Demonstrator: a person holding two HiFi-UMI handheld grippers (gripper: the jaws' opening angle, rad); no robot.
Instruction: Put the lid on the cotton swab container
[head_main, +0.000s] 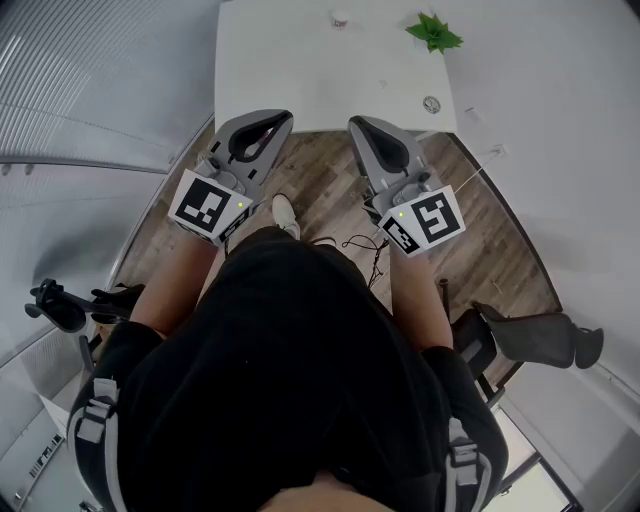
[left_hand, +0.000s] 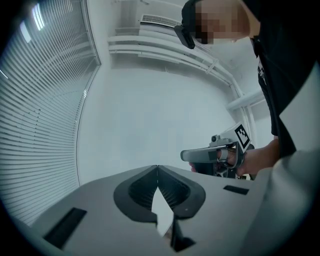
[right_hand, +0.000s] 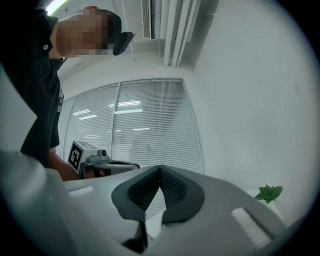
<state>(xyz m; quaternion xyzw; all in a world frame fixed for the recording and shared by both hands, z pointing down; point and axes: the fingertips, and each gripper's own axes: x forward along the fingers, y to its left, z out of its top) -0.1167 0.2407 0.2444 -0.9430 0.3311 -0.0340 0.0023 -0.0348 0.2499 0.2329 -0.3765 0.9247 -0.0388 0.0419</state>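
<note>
Cut off by the top edge at 12 o'clock in the head view: white table (head_main: 300, 70). Too small to identify on it: pale round item (head_main: 340, 17) at 12 o'clock, small ring-shaped piece (head_main: 431, 104) at 1 o'clock. Hidden beneath black torso (head_main: 300, 350), 4 to 8 o'clock: much of the wooden floor (head_main: 330, 180).

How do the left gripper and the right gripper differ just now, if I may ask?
In the head view, the left gripper slants forward and rightward, the right gripper forward and leftward, so their tips converge toward the white table. The left gripper's marker cube bears a different pattern from the right gripper's. The right gripper's view catches the green plant; the left gripper's does not. Both are shut, empty and level.
</note>
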